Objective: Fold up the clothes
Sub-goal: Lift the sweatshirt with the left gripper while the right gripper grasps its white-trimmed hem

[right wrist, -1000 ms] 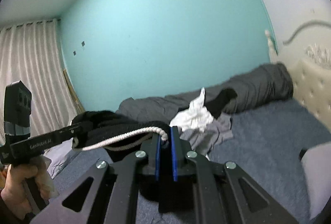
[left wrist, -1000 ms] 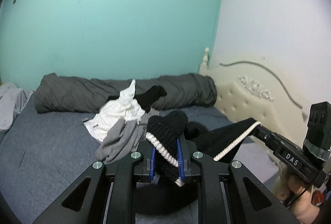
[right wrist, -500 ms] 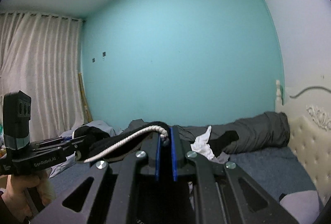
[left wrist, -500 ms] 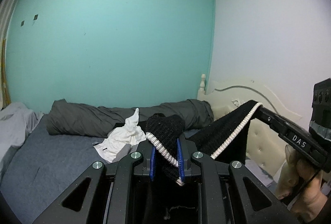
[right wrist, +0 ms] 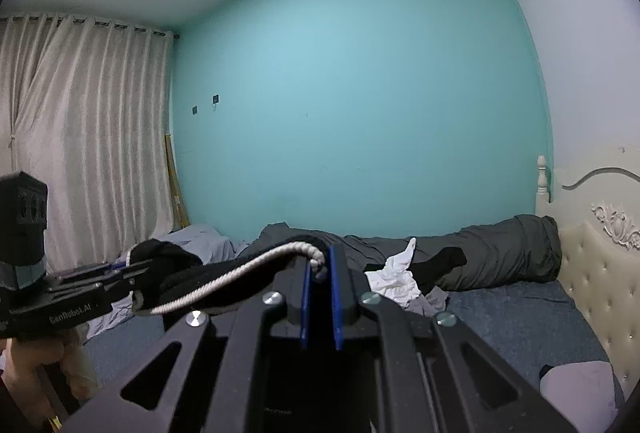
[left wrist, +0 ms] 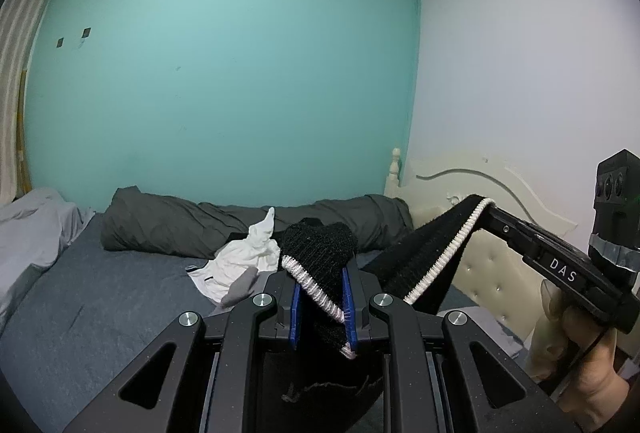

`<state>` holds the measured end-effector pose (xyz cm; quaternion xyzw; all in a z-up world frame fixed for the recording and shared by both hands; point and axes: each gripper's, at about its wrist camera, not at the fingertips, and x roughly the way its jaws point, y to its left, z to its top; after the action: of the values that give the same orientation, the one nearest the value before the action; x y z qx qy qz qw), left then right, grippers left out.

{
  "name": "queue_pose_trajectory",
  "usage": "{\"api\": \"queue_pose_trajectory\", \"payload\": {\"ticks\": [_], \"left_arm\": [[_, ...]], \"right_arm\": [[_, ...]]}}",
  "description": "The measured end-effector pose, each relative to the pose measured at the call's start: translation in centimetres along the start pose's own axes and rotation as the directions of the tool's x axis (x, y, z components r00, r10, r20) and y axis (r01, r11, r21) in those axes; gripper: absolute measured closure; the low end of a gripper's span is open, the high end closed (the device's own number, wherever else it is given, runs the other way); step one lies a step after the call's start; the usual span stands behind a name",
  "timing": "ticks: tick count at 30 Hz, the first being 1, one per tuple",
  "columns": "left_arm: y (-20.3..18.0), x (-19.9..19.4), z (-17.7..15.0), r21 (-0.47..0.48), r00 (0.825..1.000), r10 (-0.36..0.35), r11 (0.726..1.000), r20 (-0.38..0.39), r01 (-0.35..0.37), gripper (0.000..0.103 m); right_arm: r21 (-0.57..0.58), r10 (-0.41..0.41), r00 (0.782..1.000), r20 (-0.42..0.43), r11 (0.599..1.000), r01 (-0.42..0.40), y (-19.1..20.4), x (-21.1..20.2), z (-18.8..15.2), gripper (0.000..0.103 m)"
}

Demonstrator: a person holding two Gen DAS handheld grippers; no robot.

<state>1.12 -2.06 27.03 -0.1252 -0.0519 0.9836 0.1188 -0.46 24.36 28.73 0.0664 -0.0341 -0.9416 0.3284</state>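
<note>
Black knit garment [left wrist: 320, 257] raised higher, bed [left wrist: 100, 297] lower

**Colours and patterns in view**

A black knit garment [left wrist: 320, 253] edged with a white ribbed trim is seen; blue pads [left wrist: 295, 307] are shown on black grippers; a turquoise wall [right wrist: 360, 93], cream curtains [right wrist: 80, 133], a dark grey duvet [left wrist: 168, 229] and white cloth [left wrist: 240, 265] are seen.

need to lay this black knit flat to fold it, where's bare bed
Bare blue sheet lies left of the white garment, out to the light grey bedding. More lies between the pile and the headboard. The middle is crowded, the rolled grey duvet fills the back.
</note>
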Motion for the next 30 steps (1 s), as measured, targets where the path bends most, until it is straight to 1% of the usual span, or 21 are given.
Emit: {"api": "queue_pose_trajectory", "payload": {"ticks": [13, 18, 21, 24, 27, 30], "left_arm": [[-0.3, -2.8, 0.2, -0.044, 0.999, -0.009, 0.999, 0.046, 0.011, 0.085], [-0.1, -2.4, -0.2, -0.059, 0.999, -0.008, 0.998, 0.035, 0.01, 0.085], [0.4, -1.1, -1.0, -0.078, 1.0, -0.003, 0.997, 0.008, 0.003, 0.084], [1.3, 1.1, -2.8, -0.101, 0.999, 0.005, 0.995, -0.034, -0.008, 0.084], [2.8, 4.6, -5.6, -0.137, 0.995, 0.015, 0.99, -0.102, -0.029, 0.084], [4.4, 8.1, -8.3, -0.16, 0.988, 0.027, 0.986, -0.152, -0.052, 0.084]], "right_arm": [[-0.046, -0.003, 0.999, 0.034, 0.999, 0.005, 1.8, -2.4, 1.5, 0.095], [-0.064, -0.015, 0.999, 0.028, 0.998, 0.017, 2.3, -3.0, 1.7, 0.095], [-0.059, -0.019, 1.0, 0.006, 0.998, 0.02, 1.9, -2.4, 1.1, 0.095], [-0.05, -0.028, 0.999, -0.032, 0.998, 0.026, 1.2, -0.8, -0.4, 0.095], [-0.034, -0.033, 0.996, -0.084, 0.999, 0.03, 0.1, 1.6, -2.6, 0.095], [-0.017, -0.041, 0.988, -0.151, 0.999, 0.039, -1.3, 4.8, -5.8, 0.095]]}}
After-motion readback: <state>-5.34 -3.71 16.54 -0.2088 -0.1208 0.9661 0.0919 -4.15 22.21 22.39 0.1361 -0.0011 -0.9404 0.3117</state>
